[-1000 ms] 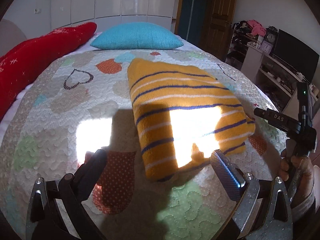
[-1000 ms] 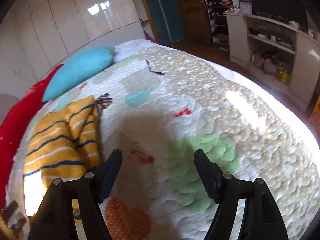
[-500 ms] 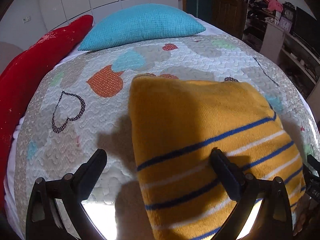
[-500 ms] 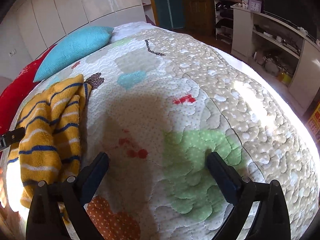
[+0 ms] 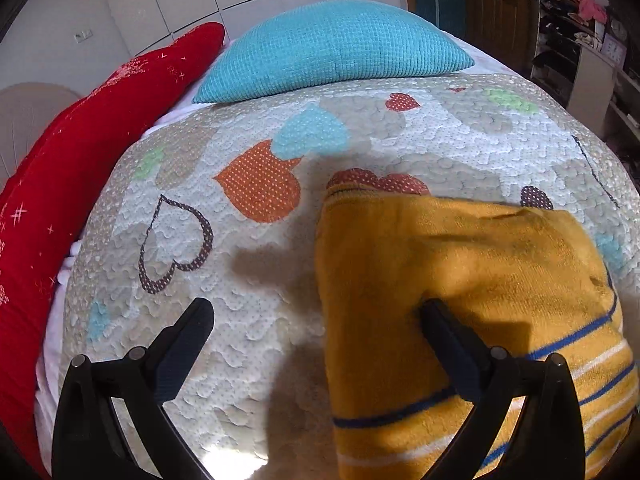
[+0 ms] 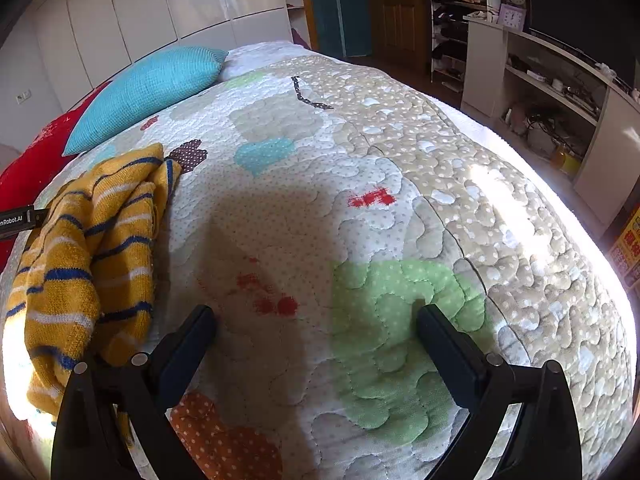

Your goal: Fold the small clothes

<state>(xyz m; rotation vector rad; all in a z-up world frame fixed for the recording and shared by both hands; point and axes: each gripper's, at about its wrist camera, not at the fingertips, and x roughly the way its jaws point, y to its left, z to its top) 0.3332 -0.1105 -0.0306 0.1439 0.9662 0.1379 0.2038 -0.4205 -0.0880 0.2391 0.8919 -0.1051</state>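
The striped yellow garment [image 5: 460,300] lay folded on the bed [image 5: 248,320]. The left gripper [image 5: 316,320], fingers wide and empty, straddled its nine-o'clock edge, seemingly to grab it. The right gripper [image 6: 316,320] hung wide, empty, the garment at its nine o'clock.

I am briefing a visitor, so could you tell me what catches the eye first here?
A mustard-yellow garment with blue and white stripes lies on the heart-patterned quilt, its left edge between the open left claw's fingers. Behind it, a turquoise pillow and a red cushion sit at the bed's head.
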